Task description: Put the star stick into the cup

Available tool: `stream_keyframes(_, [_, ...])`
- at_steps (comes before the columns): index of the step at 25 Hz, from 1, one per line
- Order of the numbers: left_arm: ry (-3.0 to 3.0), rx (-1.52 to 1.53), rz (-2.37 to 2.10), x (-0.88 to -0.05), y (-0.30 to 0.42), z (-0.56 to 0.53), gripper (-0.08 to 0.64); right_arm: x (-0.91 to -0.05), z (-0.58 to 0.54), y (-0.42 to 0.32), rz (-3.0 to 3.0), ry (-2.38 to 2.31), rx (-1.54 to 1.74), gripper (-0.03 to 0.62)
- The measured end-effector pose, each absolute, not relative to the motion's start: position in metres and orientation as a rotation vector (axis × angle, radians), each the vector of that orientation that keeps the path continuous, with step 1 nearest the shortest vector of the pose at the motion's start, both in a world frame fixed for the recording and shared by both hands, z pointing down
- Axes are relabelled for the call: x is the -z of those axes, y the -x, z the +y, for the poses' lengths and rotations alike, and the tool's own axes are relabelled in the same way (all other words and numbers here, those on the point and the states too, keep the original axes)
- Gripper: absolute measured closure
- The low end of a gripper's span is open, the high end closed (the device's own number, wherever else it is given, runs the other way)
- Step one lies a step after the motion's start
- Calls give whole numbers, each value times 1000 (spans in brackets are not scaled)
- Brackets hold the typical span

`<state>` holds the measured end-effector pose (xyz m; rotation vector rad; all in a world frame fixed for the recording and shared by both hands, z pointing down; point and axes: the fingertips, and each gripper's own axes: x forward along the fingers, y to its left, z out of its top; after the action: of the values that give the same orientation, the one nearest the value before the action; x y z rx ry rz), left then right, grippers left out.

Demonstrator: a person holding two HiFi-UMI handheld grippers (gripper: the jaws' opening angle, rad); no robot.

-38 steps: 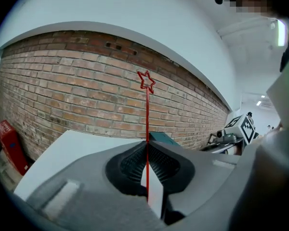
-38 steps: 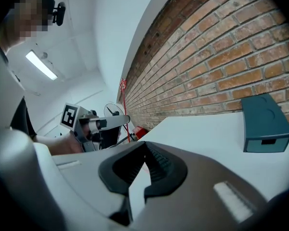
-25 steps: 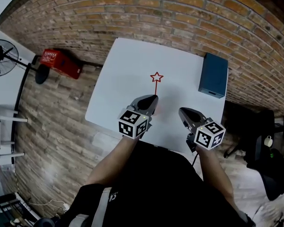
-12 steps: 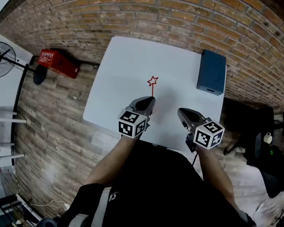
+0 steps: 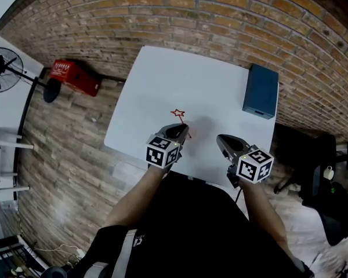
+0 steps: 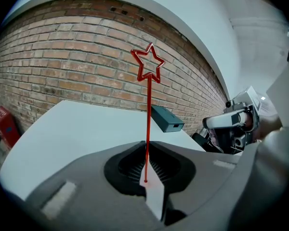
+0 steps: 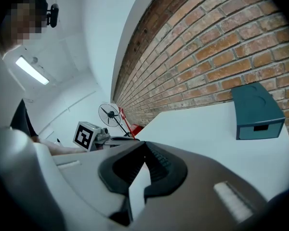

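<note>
the star stick now tilts away from the blue box and sits closer to the left gripper than a second ago. the left jaws pinch its stem but are easing open. the right gripper, nearer the box, is closed on nothing. no cup shows, so insertion looks premature.
</note>
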<state>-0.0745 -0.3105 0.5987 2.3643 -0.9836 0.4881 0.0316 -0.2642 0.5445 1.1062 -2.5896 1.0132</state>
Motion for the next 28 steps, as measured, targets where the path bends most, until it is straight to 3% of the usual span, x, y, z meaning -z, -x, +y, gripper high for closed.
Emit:
stream_keyframes(6, [-2337, -513, -974, -609, 78, -305, 531, -548, -258, -29, -2584, -1097, -1036, 592])
stream_keyframes(16, [-2315, -511, -1009, -611, 87, -299, 461, -548, -251, -20, -2587, -1061, -1054, 592])
stream_keyframes(25, [-2260, -536, -1054, -619, 98, -289, 331, -545, -239, -15, -2599, -1031, -1049, 592])
stream_keyframes(28, [-2231, -508, -1071, -620, 99, -285, 318, -546, -233, -19, -2597, -1029, -1055, 592])
